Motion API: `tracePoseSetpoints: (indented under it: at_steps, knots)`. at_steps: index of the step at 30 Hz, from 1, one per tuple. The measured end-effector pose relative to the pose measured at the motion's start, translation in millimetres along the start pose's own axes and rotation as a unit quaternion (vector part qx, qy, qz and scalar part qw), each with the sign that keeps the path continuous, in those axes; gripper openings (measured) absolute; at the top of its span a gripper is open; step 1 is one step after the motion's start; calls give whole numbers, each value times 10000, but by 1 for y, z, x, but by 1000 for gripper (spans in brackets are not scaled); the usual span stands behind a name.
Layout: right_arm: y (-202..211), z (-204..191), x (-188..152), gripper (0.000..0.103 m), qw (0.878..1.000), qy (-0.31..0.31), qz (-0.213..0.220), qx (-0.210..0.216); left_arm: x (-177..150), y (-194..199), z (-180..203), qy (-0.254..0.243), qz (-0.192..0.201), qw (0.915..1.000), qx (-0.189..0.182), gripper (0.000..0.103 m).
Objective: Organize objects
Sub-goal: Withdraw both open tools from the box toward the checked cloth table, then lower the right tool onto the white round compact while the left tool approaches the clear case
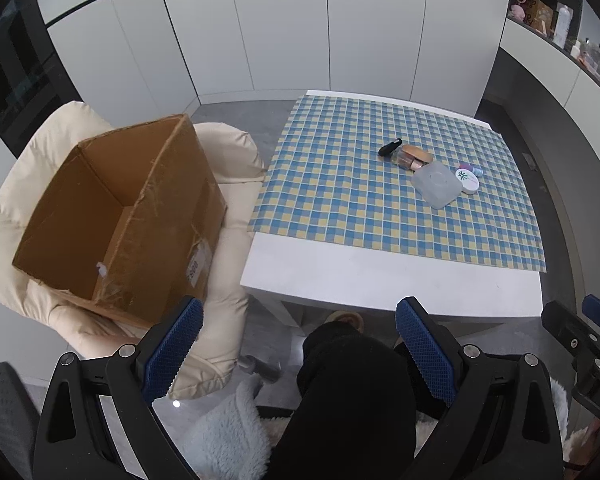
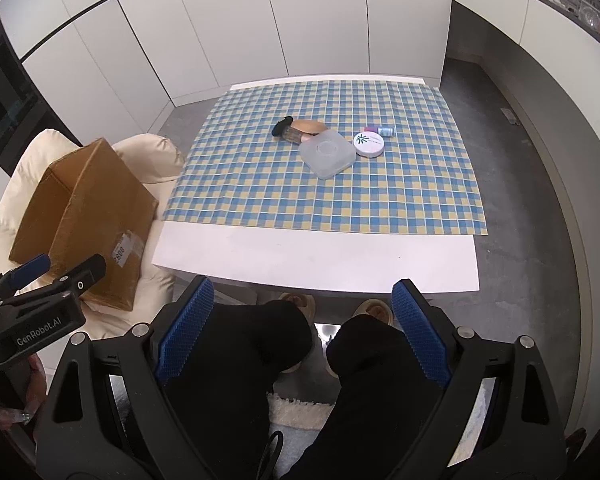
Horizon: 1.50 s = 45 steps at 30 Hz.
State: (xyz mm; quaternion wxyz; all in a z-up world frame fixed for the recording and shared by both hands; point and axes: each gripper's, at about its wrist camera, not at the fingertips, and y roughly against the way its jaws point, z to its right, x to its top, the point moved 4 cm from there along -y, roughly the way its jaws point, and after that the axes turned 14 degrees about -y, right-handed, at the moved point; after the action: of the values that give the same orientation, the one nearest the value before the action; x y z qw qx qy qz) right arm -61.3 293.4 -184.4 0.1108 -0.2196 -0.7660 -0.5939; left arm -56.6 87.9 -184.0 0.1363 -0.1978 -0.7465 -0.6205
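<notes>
A cluster of small objects lies on the checked cloth: a translucent square plastic box [image 1: 437, 184] [image 2: 327, 154], a round white tin with a green mark [image 1: 467, 181] [image 2: 368, 144], a black item [image 1: 390, 147] [image 2: 282, 125], a brown item and small bottle [image 1: 414, 156] [image 2: 306, 128], and small purple and blue pieces [image 1: 471, 169] [image 2: 380, 130]. An open, empty cardboard box [image 1: 116, 216] [image 2: 84, 216] sits on a cream armchair to the left. My left gripper [image 1: 298, 344] and right gripper [image 2: 302, 328] are both open and empty, held before the table's near edge, above my knees.
The white table [image 1: 380, 280] [image 2: 316, 260] carries a blue-yellow checked cloth [image 1: 340, 188] [image 2: 340, 200]. The cream armchair [image 1: 228, 152] [image 2: 144, 152] stands left of it. White cabinets line the back; a counter with clutter [image 1: 560, 24] runs along the right. Grey floor lies right of the table.
</notes>
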Motion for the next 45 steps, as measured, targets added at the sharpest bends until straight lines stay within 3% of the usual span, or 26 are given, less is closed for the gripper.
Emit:
tracePoseSetpoints:
  at_steps: [16,23,32,38,42,45]
  knots:
    - [-86,48,59,93,9985,-483,-226,-81,56,-85,35,-314,-154,9993,-163,97]
    - [-139,82,102,93,9978,-532,-202,-351,86,-136,59,-476,-396,9959,-653,97]
    - [-226,120,155,93,9966,-514,-48,-648,118,-201,98,-650,-416,9931,-887,97]
    - [-284,114,174,93,9973,-112,-44,-725,133,-235,132,-1007,-560,9873,-1098,97]
    - [-306,103,178,94,9993,53,-18,-373,140,-249,142,-1154,-499,9856,-1131,97]
    - [-314,99,183,95,9989,174,219,-374,146,-262,147,-1161,-491,9845,-1216,97]
